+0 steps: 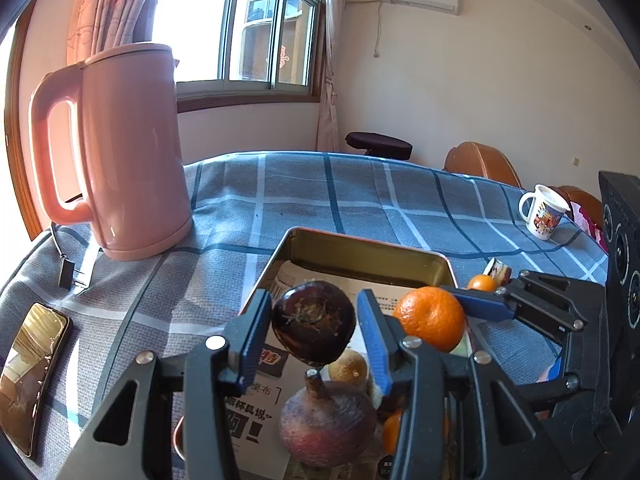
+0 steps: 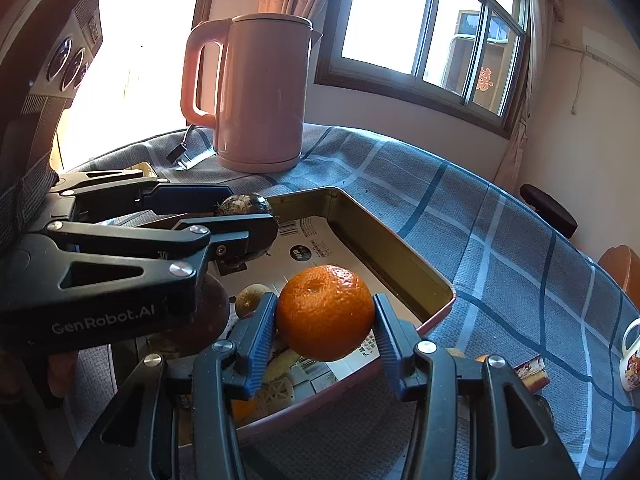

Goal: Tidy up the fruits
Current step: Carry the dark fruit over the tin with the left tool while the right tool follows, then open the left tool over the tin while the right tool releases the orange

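My left gripper (image 1: 314,322) is shut on a dark purple round fruit (image 1: 314,322), held above the metal tin tray (image 1: 360,246). My right gripper (image 2: 325,320) is shut on an orange (image 2: 325,312), also above the tray (image 2: 384,240). In the left wrist view the orange (image 1: 430,318) and the right gripper (image 1: 476,300) show at the right. In the right wrist view the left gripper (image 2: 240,220) holds the dark fruit (image 2: 244,204) at the left. Below in the tray lie a reddish pomegranate-like fruit (image 1: 326,424), a small brown fruit (image 1: 348,368) and another orange (image 1: 392,432).
A pink kettle (image 1: 128,152) stands at the back left on the blue checked tablecloth (image 1: 360,196). A phone (image 1: 32,372) lies at the left edge. A mug (image 1: 544,210) stands at the right. A small orange fruit (image 1: 482,283) and a wrapped snack (image 1: 498,270) lie beside the tray.
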Tool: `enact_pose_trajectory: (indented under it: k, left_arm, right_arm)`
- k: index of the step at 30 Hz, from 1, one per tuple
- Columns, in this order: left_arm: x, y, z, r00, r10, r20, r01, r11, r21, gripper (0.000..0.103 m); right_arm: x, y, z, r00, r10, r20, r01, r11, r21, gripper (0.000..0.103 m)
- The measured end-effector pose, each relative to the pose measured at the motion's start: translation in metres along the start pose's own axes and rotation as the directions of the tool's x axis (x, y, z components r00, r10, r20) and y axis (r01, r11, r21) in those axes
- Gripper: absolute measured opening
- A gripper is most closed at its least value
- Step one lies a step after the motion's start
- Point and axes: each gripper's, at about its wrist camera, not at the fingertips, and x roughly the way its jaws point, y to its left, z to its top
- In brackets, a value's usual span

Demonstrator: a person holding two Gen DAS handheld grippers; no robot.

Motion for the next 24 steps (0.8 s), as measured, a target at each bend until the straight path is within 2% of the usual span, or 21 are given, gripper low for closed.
enact_pose_trajectory:
  k: [2,4,8,14,16,21,24]
  left_arm:
    - [-0.004,-0.001,-0.001,1.0,0.013,0.019,-0.013,1.0,0.006,0.07]
    - [-0.009,-0.003,-0.002,0.999,0.02,0.039,-0.02,1.0,0.005,0.076]
    - [-0.016,-0.005,-0.003,0.997,0.019,0.068,-0.019,1.0,-0.011,0.085]
    - [-0.022,-0.017,-0.004,0.994,0.003,0.106,0.0,1.0,-0.026,0.089]
    - [-0.024,-0.022,-0.003,0.993,0.002,0.116,0.001,1.0,-0.023,0.092]
    - [-0.024,-0.026,-0.003,0.992,0.004,0.123,-0.002,1.0,-0.018,0.095]
    - [-0.024,-0.024,-0.004,0.992,0.006,0.123,-0.003,1.0,-0.023,0.095]
  right_arm:
    - [-0.003,-0.003,-0.001,1.0,0.0,0.006,0.0,1.0,0.011,0.058]
    - [-0.012,-0.008,-0.005,0.999,-0.016,0.028,0.016,1.0,0.018,0.061]
    - [-0.038,-0.033,-0.022,0.993,-0.102,0.059,0.1,0.994,0.035,0.061]
    - [-0.063,-0.089,-0.049,0.975,-0.222,0.028,0.217,0.968,0.124,0.061]
    - [-0.062,-0.098,-0.053,0.974,-0.224,0.016,0.219,0.964,0.148,0.061]
    - [-0.048,-0.086,-0.041,0.981,-0.194,0.027,0.191,0.977,0.099,0.059]
    - [-0.032,-0.07,-0.033,0.985,-0.173,0.0,0.173,0.985,0.012,0.048]
